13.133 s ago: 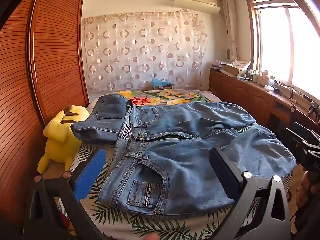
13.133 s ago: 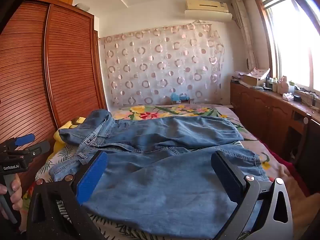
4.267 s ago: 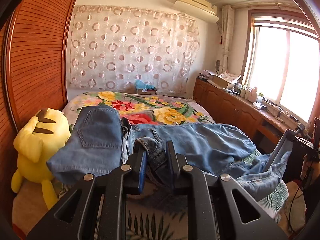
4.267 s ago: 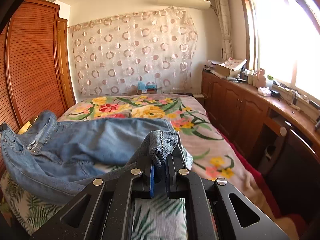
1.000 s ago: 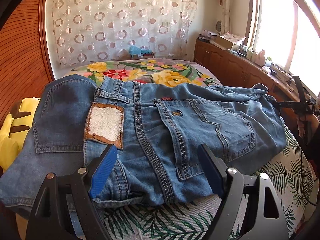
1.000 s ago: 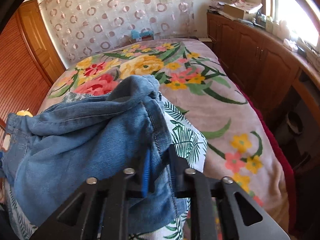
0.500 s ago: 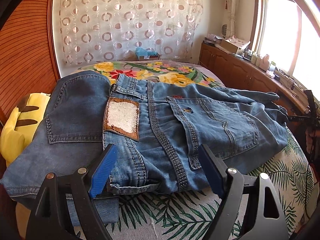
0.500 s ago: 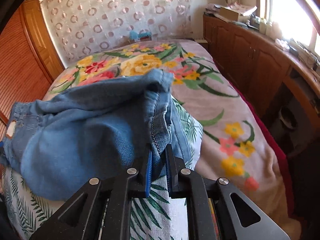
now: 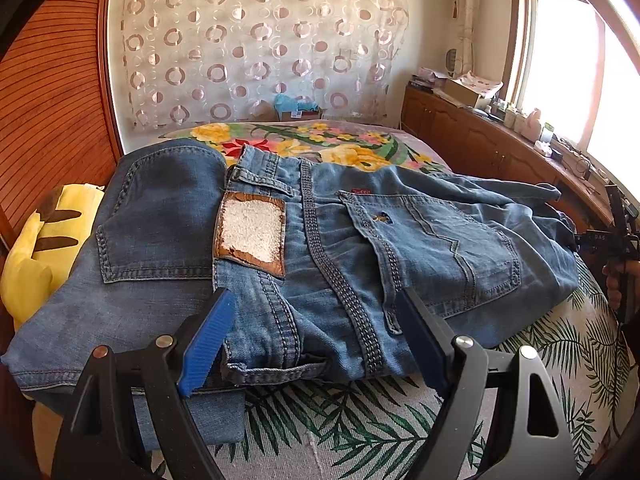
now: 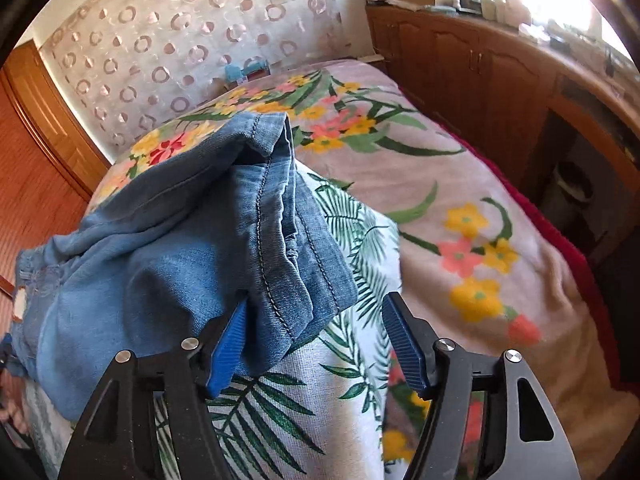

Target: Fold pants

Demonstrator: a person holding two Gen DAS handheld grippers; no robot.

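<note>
A bed with a palm-leaf sheet (image 9: 360, 420) fills the lower frame, a yellow plush toy (image 9: 44, 240) at its left edge. The folded jeans (image 9: 320, 248) lie across centre. The left gripper (image 9: 310, 340) gapes empty; the right gripper (image 10: 312, 340) has just been opening, denim hem between its spread jaws.

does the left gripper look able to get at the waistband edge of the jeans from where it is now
Probably yes: the left gripper is open, and the waistband edge of the jeans lies right between its fingers with nothing over it.
</note>
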